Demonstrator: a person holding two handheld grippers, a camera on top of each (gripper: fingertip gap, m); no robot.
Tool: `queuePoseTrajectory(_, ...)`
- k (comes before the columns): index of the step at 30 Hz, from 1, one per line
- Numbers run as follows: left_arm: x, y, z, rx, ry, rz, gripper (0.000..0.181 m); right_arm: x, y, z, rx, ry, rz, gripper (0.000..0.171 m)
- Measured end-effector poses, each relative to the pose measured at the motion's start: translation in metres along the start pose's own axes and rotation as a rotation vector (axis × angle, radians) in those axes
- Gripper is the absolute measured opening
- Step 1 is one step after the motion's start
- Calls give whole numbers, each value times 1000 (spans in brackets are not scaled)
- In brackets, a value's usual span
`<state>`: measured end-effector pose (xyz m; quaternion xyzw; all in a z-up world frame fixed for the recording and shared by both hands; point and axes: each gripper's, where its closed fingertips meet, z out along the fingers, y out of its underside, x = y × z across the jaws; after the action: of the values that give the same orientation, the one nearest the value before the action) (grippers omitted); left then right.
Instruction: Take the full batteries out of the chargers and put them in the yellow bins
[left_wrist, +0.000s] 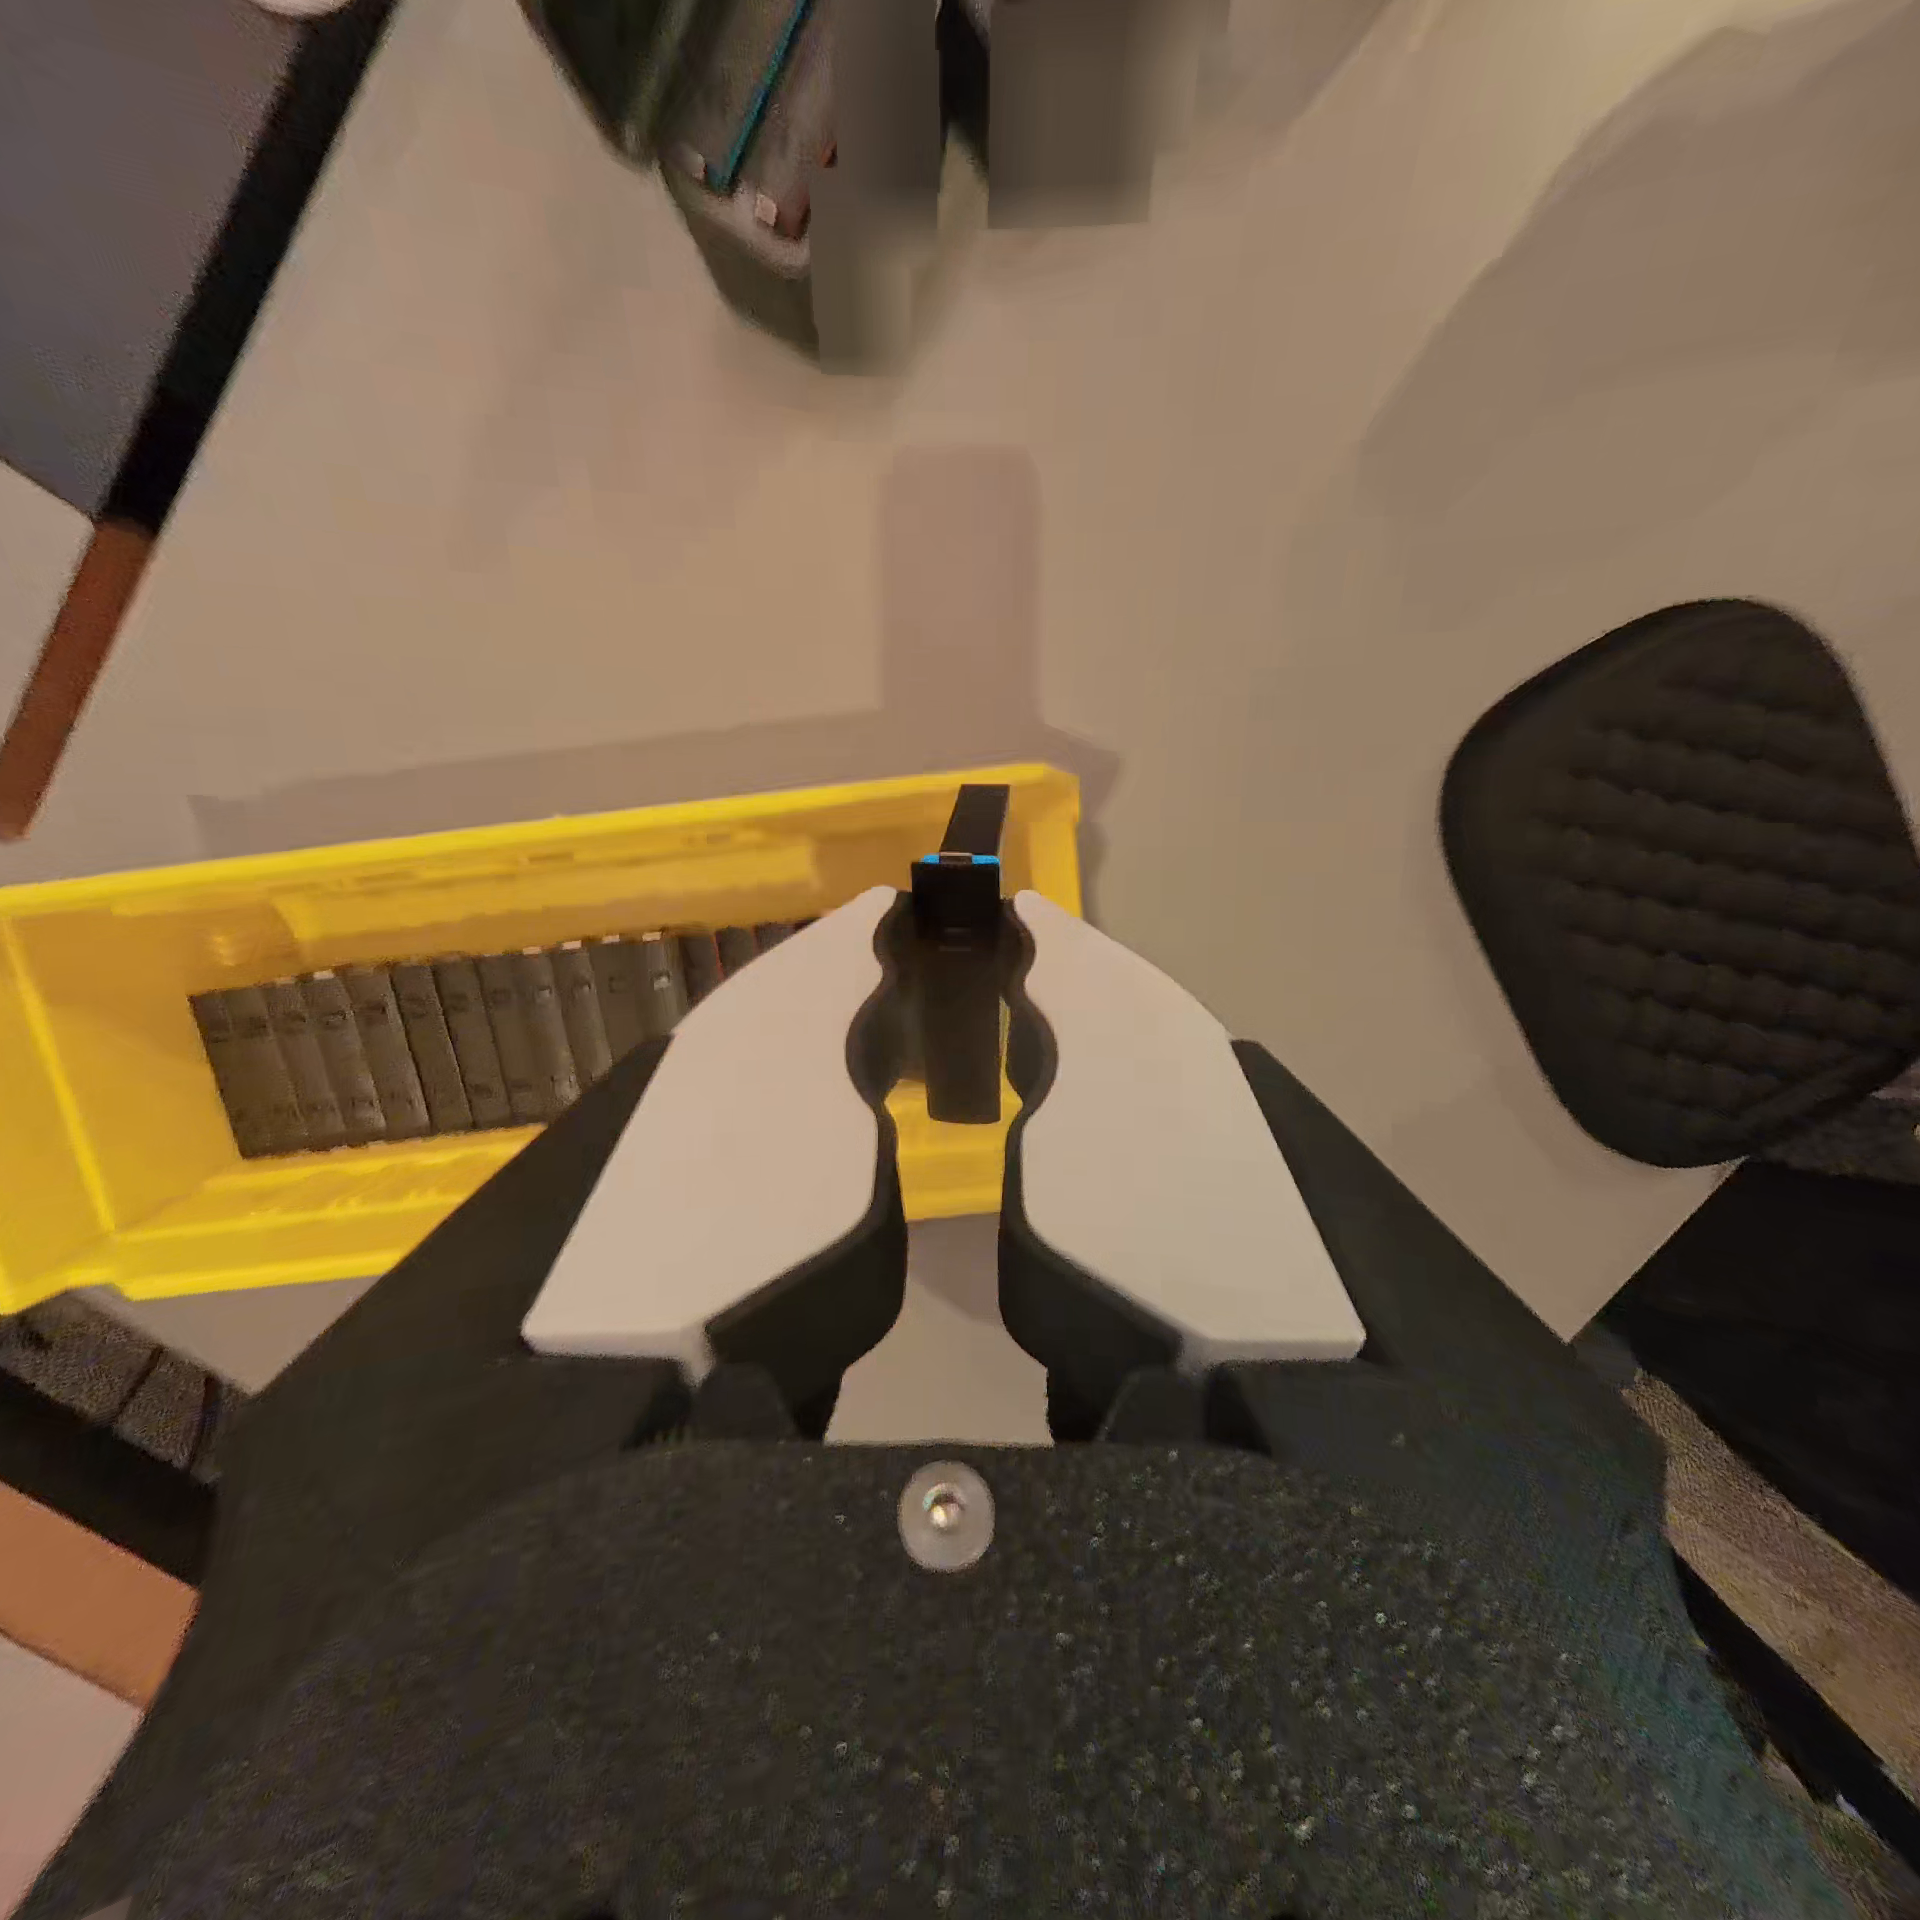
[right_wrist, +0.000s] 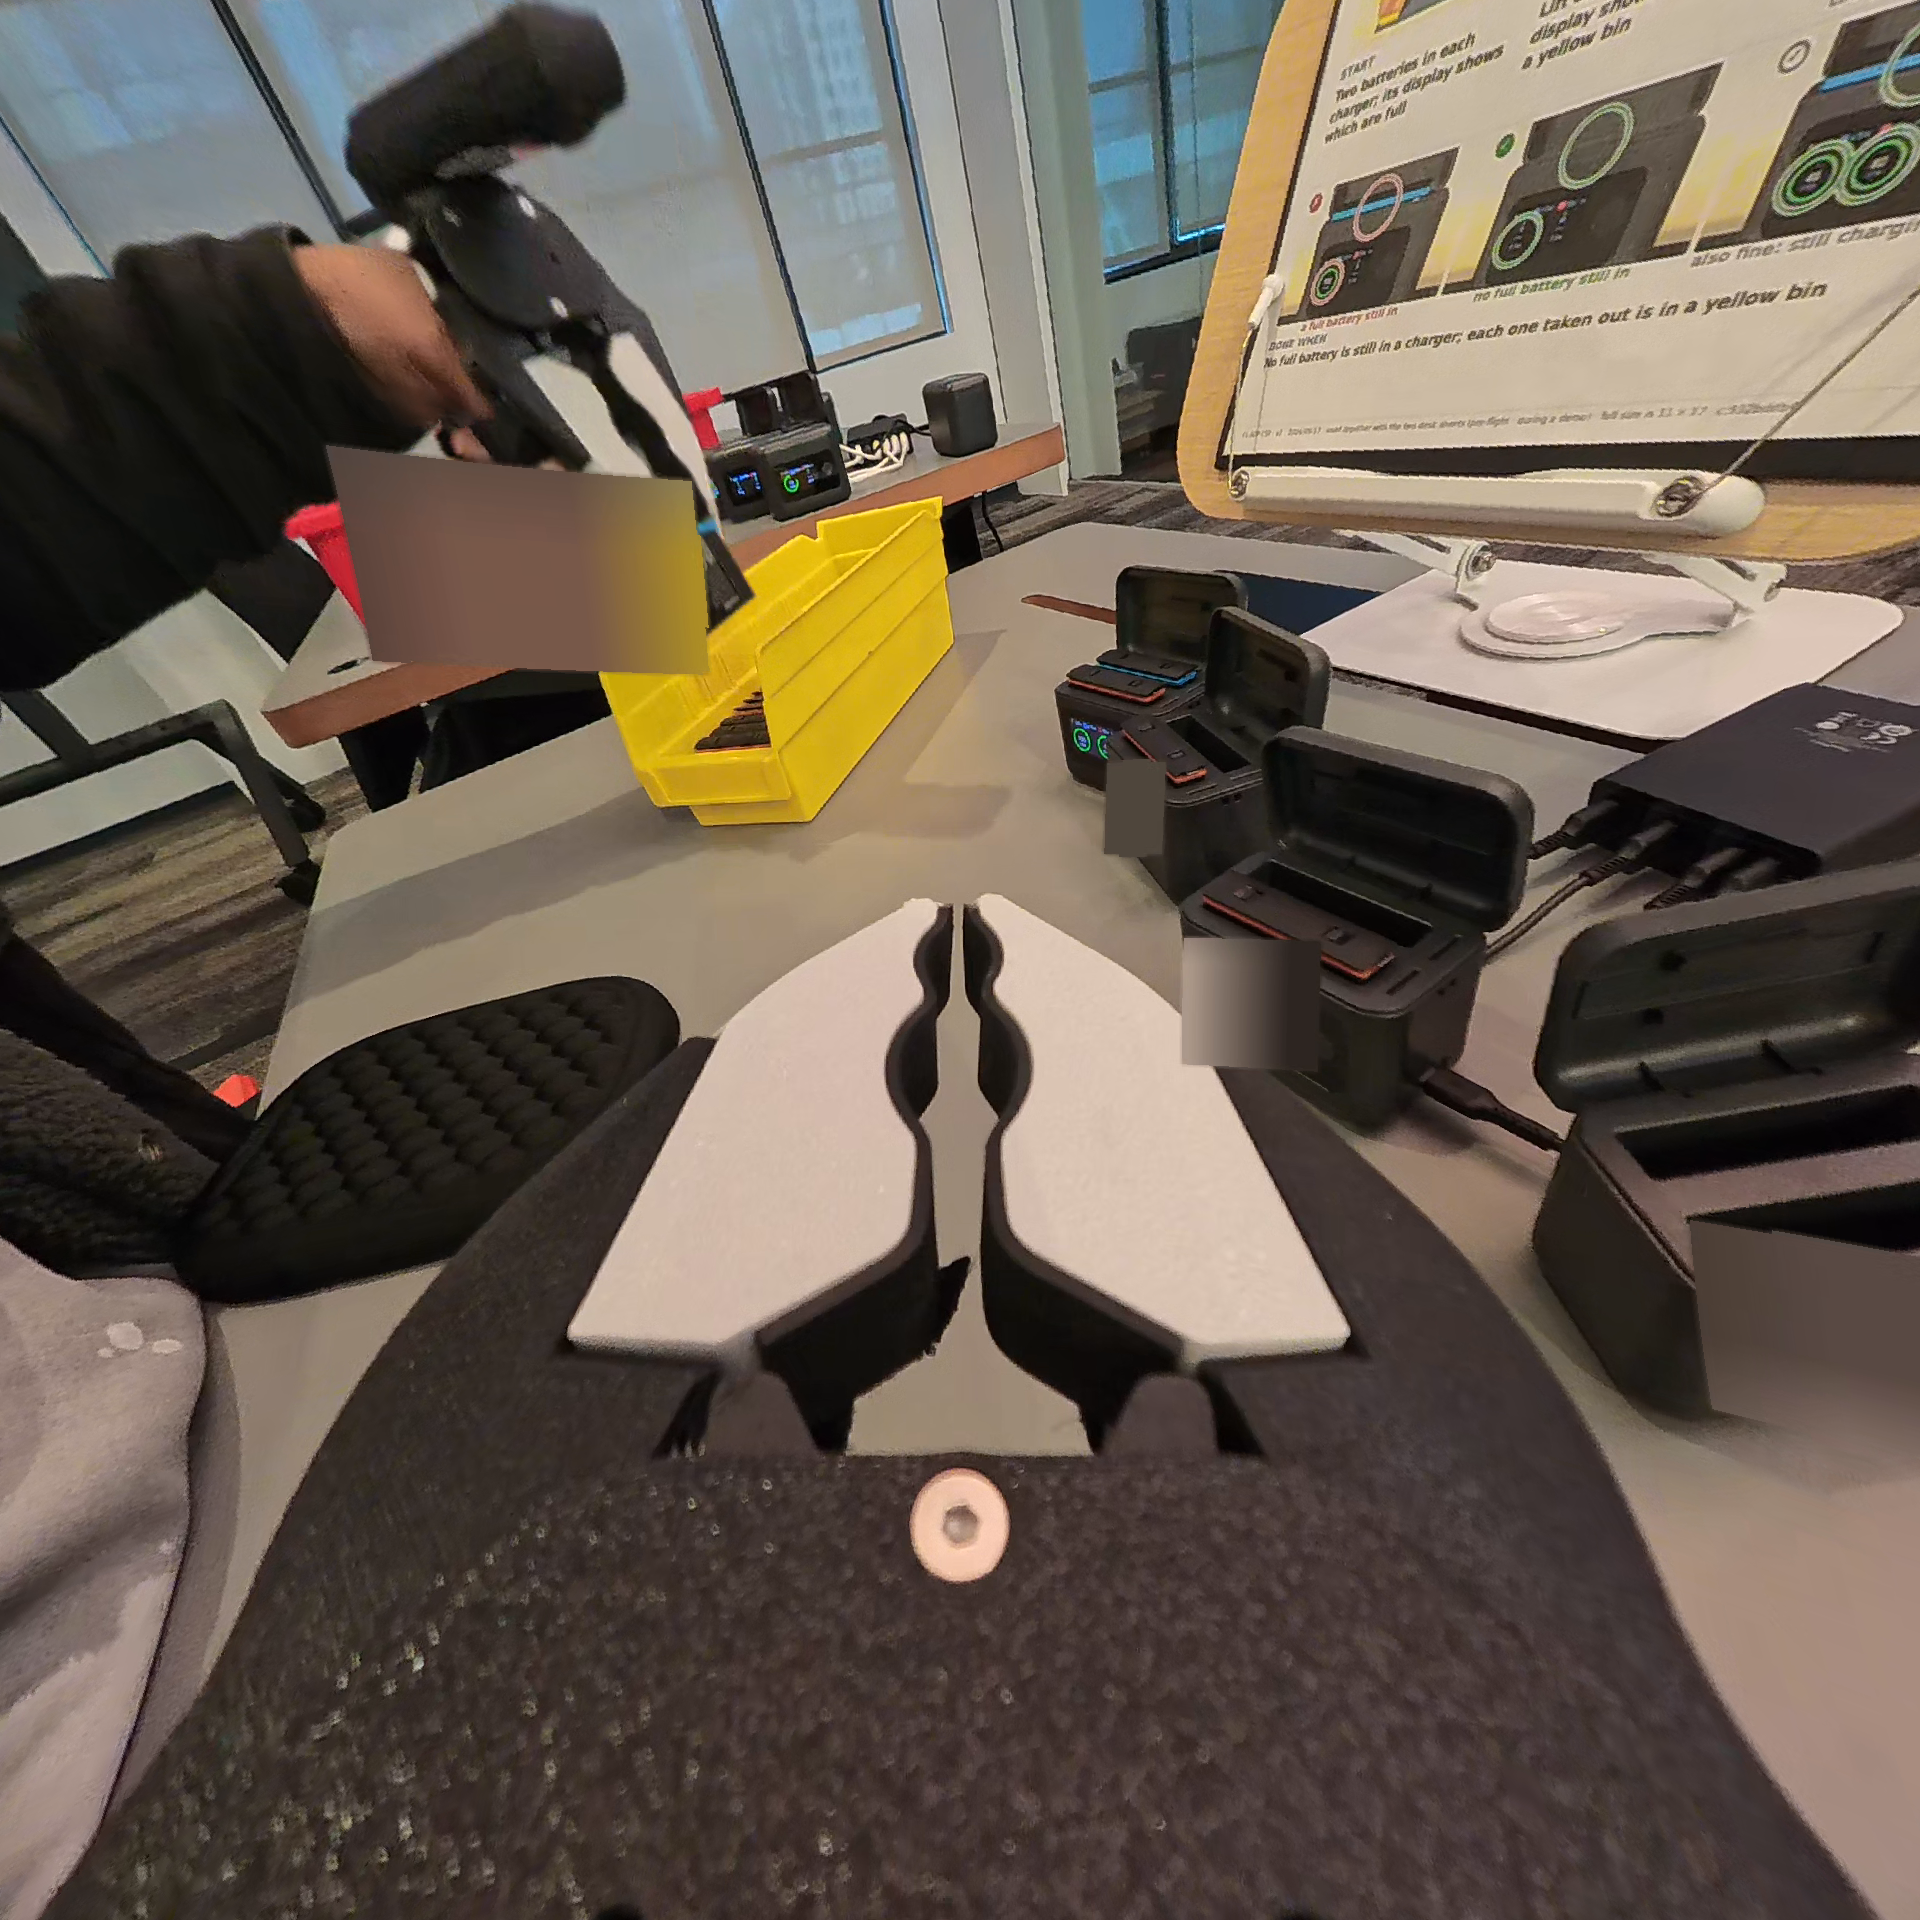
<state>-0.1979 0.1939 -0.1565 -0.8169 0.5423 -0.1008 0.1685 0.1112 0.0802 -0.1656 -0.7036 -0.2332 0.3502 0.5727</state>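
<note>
While hanging over the right end of the yellow bin (left_wrist: 540, 862), left tool (left_wrist: 956, 914) clamped on one black battery (left_wrist: 961, 997), blue-tipped end pointing away from the camera. Already a neat row of batteries (left_wrist: 436, 1049) standing side by side in the bin, filling it from the left (looks like a bit of room left at the right end, partly hidden by the fingers). Best bet: line up with that gap, come down straight, keep the battery parallel to its neighbours so as not to knock the row over, and only let go once it's seated on the bin floor. No dropping from height.

Right tool (right_wrist: 958, 914) closed with nothing in it, parked low over the desk (right_wrist: 623, 894) near the chargers (right_wrist: 1340, 935), lids up. Could probably use it to steady the bin if it slides, though likely not needed.
</note>
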Motion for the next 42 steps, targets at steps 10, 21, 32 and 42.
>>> queuePoseTrajectory(10,111,-69,32,216,202,223,15,-27,9,12,-48,-72,-106,14)
queuePoseTrajectory(21,221,-122,82,369,471,349,15,-68,46,38,-204,-184,-219,34)
queuePoseTrajectory(32,227,-140,76,523,518,324,25,-73,25,31,-68,-249,-100,10)
queuePoseTrajectory(42,234,-153,62,658,560,323,15,-72,-1,20,96,-287,-20,10)
